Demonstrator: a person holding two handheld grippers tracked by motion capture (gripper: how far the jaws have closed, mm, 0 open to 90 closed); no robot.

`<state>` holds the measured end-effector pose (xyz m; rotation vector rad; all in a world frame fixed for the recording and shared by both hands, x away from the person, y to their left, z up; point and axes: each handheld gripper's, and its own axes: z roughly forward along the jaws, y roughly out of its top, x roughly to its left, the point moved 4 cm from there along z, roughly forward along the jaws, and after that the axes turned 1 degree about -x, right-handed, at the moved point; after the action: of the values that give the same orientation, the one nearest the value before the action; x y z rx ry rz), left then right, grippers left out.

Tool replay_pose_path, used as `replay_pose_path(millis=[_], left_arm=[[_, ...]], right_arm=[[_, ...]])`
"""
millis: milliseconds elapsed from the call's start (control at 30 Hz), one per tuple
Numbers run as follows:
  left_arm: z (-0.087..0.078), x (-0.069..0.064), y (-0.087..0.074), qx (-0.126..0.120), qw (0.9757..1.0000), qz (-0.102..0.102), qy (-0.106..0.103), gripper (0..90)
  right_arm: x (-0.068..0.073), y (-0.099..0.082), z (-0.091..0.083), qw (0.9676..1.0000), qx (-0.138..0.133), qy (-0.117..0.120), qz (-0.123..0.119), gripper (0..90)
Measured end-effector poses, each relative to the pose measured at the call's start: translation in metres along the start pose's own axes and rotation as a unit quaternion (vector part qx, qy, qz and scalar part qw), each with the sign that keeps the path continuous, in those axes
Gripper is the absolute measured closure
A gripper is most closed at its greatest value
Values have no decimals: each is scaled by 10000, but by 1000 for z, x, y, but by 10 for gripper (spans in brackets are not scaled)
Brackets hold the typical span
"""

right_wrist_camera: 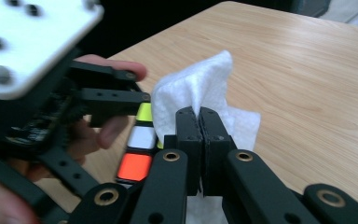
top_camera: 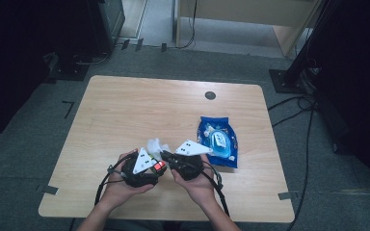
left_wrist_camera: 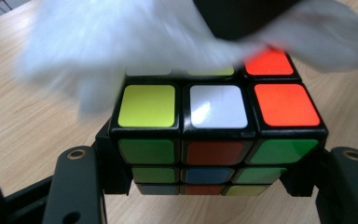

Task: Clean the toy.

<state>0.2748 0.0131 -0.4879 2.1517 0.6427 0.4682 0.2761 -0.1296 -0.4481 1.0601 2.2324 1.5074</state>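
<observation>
The left gripper [top_camera: 150, 166] has its fingers clamped on the sides of one scrambled, black-framed puzzle cube [left_wrist_camera: 216, 135], held just above the pale wooden surface [top_camera: 125, 110]. The right gripper [right_wrist_camera: 199, 123], fingers pinched shut on one crumpled white wipe [right_wrist_camera: 193, 91], lays it on the cube's top face, so wiping runs across that face. One blue wipe packet [top_camera: 218, 139] lies to the right.

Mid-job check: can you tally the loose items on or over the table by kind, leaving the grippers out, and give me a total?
Multicoloured plastic puzzle cube, clamped in the left gripper: 1
White paper wipe, pinched in the right gripper against the cube: 1
Blue plastic packet of wipes, lying on the wooden table: 1
Total: 3
</observation>
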Motion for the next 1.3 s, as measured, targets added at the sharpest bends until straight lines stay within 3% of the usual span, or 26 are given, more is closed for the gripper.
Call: replay_pose_path(millis=[100, 200, 300, 400, 500, 600, 667, 767, 867, 1000, 1067, 1133, 1300], left_arm=[[-2, 5, -1, -36, 9999, -115, 25, 340], [-3, 10, -2, -10, 9998, -179, 69, 340], [-1, 5, 0, -31, 9999, -169, 9, 340], [2, -3, 2, -38, 10000, -62, -10, 340], [2, -5, 3, -83, 9999, -69, -58, 340], [1, -6, 3, -96, 9999, -46, -58, 340], [-1, -2, 3, -110, 9998, -133, -61, 340], [-2, 5, 2, -170, 9994, -298, -76, 340], [-1, 4, 2, -168, 9992, -338, -115, 340], [5, -6, 3, -82, 9999, -113, -91, 340], [5, -5, 2, -118, 9997, -183, -119, 340], [2, -1, 2, -139, 9995, -239, -127, 340], [-8, 11, 2, -420, 9975, -544, -187, 341]], right_arm=[[2, -1, -3, 9999, -10, -40, -108, 894], [12, -3, -3, 9997, 14, 109, -208, 894], [25, -3, 0, 9991, 45, 344, -236, 893], [33, -3, 4, 9986, 38, 400, -353, 893], [29, -1, 5, 9990, -38, 321, -297, 892], [11, 1, 3, 9998, -191, 11, -55, 891], [0, 0, 0, 9994, -210, -259, -20, 892], [-9, -3, -4, 9991, -195, -362, 43, 893], [-4, -3, -7, 9995, -204, -259, 12, 893], [18, -5, 0, 9995, -176, 173, -194, 892], [22, -5, 2, 9993, -111, 9, -353, 891], [13, -4, 0, 9995, -155, -111, -235, 892], [-36, -15, -5, 9960, 24, -836, 308, 891]])
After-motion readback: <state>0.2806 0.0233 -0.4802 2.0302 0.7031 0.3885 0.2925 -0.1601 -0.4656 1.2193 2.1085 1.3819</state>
